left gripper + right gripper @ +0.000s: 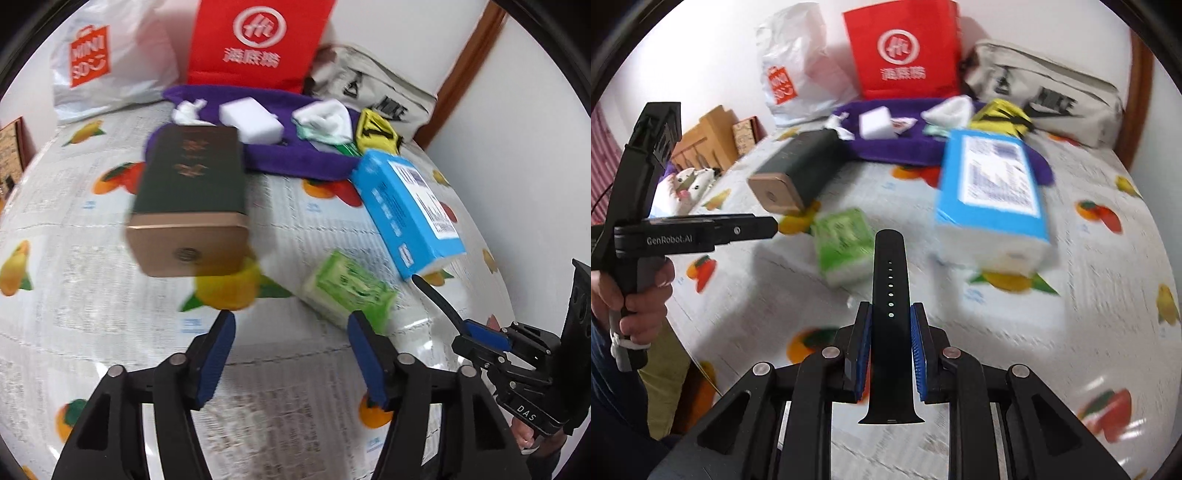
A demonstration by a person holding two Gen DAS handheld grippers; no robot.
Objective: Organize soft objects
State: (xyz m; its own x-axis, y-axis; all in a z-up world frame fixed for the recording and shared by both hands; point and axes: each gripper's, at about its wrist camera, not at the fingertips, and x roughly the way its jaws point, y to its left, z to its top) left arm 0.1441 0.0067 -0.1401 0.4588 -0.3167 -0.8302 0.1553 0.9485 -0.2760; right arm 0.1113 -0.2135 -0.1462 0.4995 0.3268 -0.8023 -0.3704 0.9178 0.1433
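Between the blue pads of the right tongs (889,345), a black watch strap (889,314) is clamped upright; its lower end is cut off by the tong arms. Left tongs (291,354) stand wide with nothing between them, above the fruit-print tabletop (92,332). Motion blur smears the green tissue pack (347,291) and blue tissue pack (406,210); their print is unreadable.

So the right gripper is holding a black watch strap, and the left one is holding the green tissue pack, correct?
Not quite. The right gripper does hold the black watch strap, but the left gripper holds nothing: in the left wrist view its jaws stand open above the tablecloth, the green tissue pack lying beyond them.
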